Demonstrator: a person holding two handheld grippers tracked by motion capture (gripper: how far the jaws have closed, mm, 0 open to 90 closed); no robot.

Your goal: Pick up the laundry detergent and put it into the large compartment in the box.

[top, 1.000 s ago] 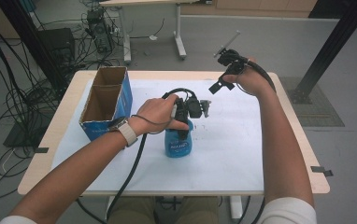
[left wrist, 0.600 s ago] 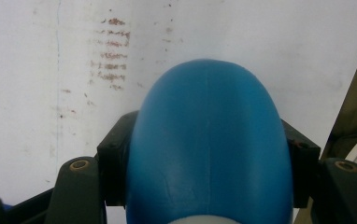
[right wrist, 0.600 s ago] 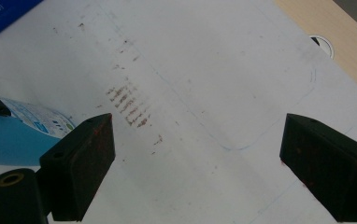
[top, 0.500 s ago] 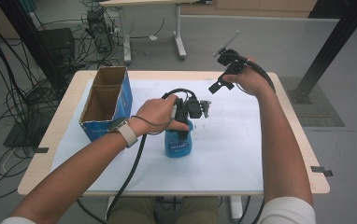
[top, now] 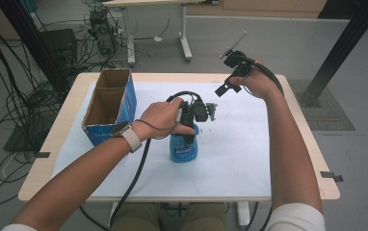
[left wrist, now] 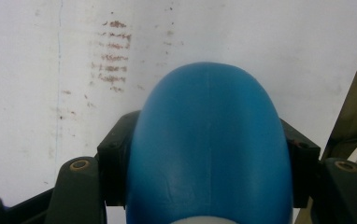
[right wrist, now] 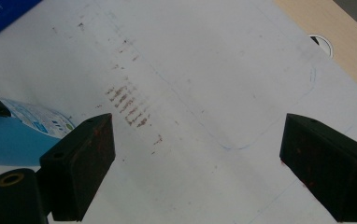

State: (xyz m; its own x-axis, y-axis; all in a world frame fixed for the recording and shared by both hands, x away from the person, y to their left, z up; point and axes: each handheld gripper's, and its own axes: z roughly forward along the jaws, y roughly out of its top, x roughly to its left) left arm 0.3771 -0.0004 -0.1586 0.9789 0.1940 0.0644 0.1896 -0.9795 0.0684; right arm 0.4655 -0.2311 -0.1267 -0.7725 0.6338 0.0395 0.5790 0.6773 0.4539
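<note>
A blue plastic bottle [top: 183,148] with a printed label stands upright on the white sheet near the table's middle. My left gripper [top: 188,129] comes down on its top, and in the left gripper view both black jaws press the rounded blue bottle [left wrist: 209,102] from either side, so the left gripper [left wrist: 209,140] is shut on it. My right gripper [top: 228,74] is held up over the far right part of the table. In its own view the right gripper [right wrist: 202,140] is wide open with nothing between the jaws, and the bottle [right wrist: 13,135] lies off to the left.
An open blue cardboard box [top: 109,103] stands at the table's left, its corner [right wrist: 3,14] also in the right gripper view. The white sheet [top: 249,144] carries brown smudges [right wrist: 130,105]. A cable hole [right wrist: 320,42] sits in the wooden tabletop. Cables and table legs crowd the floor beyond.
</note>
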